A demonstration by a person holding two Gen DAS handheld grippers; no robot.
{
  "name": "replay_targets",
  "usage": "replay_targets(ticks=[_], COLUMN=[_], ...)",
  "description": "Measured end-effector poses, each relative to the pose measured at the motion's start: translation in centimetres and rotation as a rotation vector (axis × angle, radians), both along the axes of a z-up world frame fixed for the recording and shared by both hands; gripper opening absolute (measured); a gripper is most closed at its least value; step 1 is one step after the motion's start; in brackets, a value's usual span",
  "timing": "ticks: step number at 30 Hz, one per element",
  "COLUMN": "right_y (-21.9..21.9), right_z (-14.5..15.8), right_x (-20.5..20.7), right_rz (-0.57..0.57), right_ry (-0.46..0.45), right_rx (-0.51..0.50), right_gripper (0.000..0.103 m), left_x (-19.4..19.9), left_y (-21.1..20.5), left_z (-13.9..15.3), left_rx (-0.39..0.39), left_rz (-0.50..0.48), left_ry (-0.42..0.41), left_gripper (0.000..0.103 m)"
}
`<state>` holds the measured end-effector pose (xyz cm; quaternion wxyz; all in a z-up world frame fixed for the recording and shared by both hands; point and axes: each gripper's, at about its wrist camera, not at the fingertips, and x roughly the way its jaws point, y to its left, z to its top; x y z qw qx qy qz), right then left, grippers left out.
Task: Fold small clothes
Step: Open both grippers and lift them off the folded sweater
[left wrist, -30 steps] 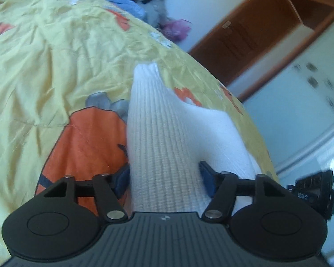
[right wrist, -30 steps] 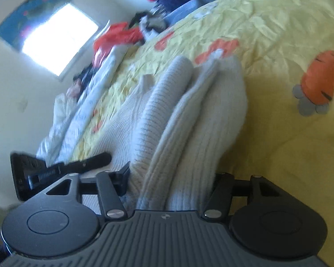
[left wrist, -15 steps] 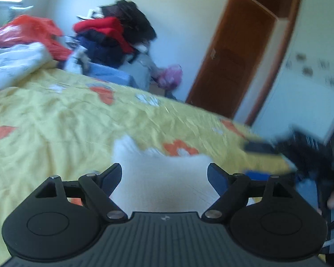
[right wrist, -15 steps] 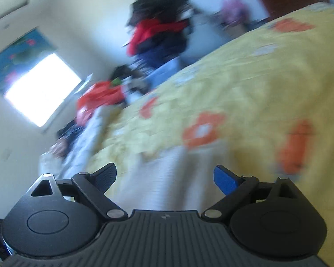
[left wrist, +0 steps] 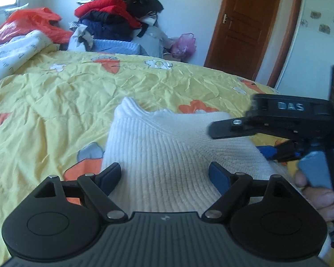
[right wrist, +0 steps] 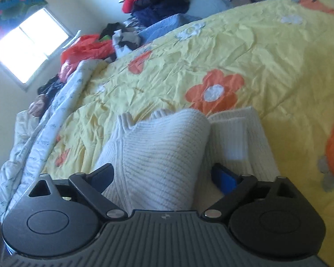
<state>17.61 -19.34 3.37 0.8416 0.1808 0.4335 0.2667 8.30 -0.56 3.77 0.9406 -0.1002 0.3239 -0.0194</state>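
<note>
White ribbed knit sweater (left wrist: 167, 153), folded, lies flat on yellow floral bedsheet (left wrist: 55, 102), near the bed's near edge, w/ both grippers over its near end. Long axis runs away from the cams toward the far side of bed; narrow ribbed end (collar or cuff, can't tell which) (left wrist: 128, 105) points away, toward clothes pile (left wrist: 120, 13) at far wall. In right wrist view the sweater (right wrist: 158, 153) shows as thick rolled fold on left, w/ flatter folded layer (right wrist: 236, 133) just beside it on right, both lined up along same axis. Left gripper (left wrist: 164, 175): jaws spread and opening, sweater betw them but pads not pressing, so released. Right gripper (right wrist: 164, 175): jaws wide, blue pad on right side sits just beside flat layer, left finger beside rolled fold, no squeeze seen, so released. In left view right gripper (left wrist: 256, 138) comes in from right over sweater's right edge, a hand (left wrist: 318, 195) on its grip. Wooden door (left wrist: 245, 26) at back right, white quilt (right wrist: 46, 133) along bed's left side.
</note>
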Motion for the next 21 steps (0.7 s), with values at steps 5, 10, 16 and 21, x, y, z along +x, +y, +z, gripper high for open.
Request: replay_targets(ticks=[5,10,16,21], right_y=[-1.7,-0.7,1.4,0.0], right_z=[3.2,4.3,-0.9,-1.3], right_x=[-4.1,-6.6,-8.1,-8.9], right_rz=[-0.005,0.017,0.016,-0.004], right_ry=[-0.101,-0.227,-0.339,-0.366], right_rx=[0.048,0.056,-0.151,-0.094], right_gripper=[0.094,0.1,0.097,0.093], left_x=[-4.0,-5.9,-8.1,-8.5], left_y=[1.1,0.1,-1.5,-1.7], left_z=[1.1,0.5,-2.0,-2.4], left_rx=[-0.086,-0.057,0.035,0.045], left_rz=[0.021,0.051,0.076,0.091], left_ry=[-0.024,-0.077,-0.228,-0.264], left_gripper=[0.086,0.088,0.092,0.093])
